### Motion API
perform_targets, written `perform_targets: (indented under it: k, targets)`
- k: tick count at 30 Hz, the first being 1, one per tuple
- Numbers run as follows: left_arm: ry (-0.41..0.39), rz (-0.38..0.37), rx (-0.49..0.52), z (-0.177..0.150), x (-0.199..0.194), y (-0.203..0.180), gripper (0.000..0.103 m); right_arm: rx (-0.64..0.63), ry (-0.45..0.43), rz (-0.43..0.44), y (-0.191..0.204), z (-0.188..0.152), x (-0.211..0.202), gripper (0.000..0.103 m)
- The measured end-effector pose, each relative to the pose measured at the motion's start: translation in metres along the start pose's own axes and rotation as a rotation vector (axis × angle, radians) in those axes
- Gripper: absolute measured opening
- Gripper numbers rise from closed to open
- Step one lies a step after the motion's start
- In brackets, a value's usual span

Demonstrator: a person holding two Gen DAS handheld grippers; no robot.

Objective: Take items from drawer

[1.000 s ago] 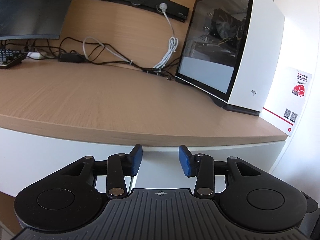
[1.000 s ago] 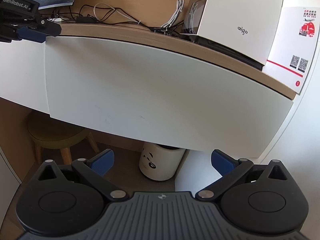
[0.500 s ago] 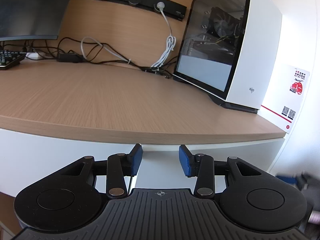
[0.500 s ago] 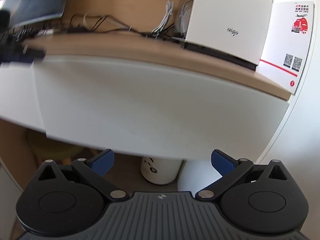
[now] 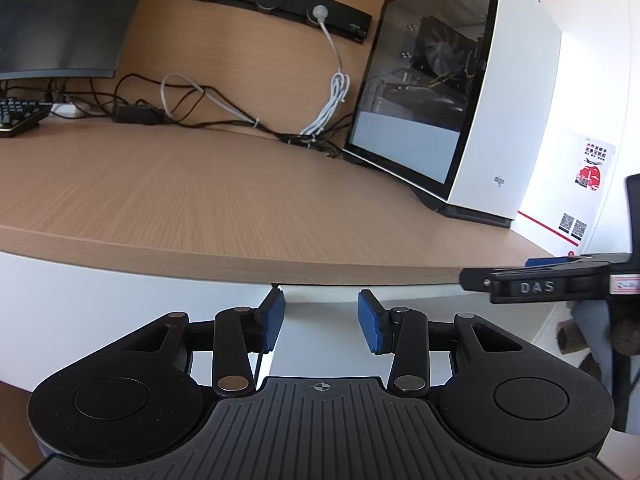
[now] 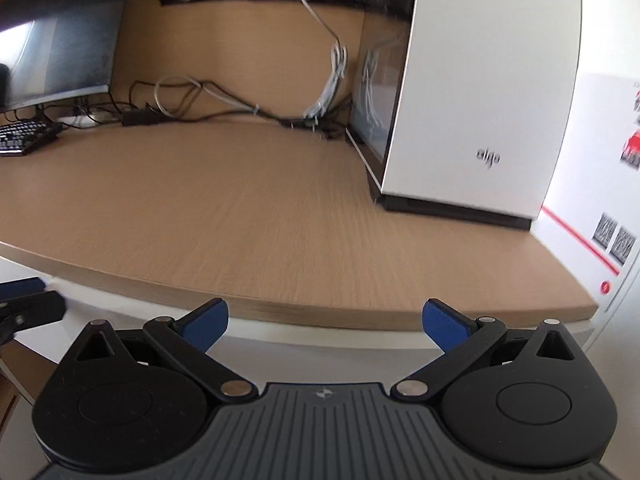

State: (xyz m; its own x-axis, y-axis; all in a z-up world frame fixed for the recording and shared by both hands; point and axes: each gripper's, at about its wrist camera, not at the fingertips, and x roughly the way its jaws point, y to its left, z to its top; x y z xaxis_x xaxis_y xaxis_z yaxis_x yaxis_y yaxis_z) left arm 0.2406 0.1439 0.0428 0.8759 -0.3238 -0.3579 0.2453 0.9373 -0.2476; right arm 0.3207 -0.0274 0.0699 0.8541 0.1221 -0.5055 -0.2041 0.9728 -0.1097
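The white drawer front (image 5: 420, 300) sits shut under the lip of the wooden desk (image 5: 200, 208). A vertical seam beside it parts it from the neighbouring front. My left gripper (image 5: 322, 320) hovers level with the top of that front, open, its blue pads apart with nothing between them. In the right wrist view the same drawer front (image 6: 320, 342) runs below the desk edge. My right gripper (image 6: 324, 320) is wide open and empty, just in front of the desk edge. It also shows side-on as the right gripper (image 5: 496, 272) at the far right. The drawer's contents are hidden.
A white computer case (image 5: 480, 120) stands at the desk's right, with a white printed card (image 5: 580, 192) leaning beside it. A monitor (image 5: 60, 20), keyboard (image 5: 20, 116) and tangled cables (image 5: 240, 120) line the back. A wall power strip (image 5: 272, 4) hangs above them.
My right gripper has risen from below the drawer front to the level of the desk edge, and now shows at the right of the left wrist view. The left gripper has not moved.
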Motion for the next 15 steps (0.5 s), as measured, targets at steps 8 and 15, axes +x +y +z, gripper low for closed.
perform_targets:
  k: [8, 15]
  targets:
    - [0.004, -0.008, 0.0, 0.0, -0.002, 0.0, 0.043, 0.08, 0.088, 0.068, -0.01, -0.001, 0.017, 0.103]
    - [0.005, -0.006, 0.004, -0.001, -0.003, -0.002, 0.043, 0.087, 0.112, 0.085, -0.011, -0.004, 0.019, 0.103]
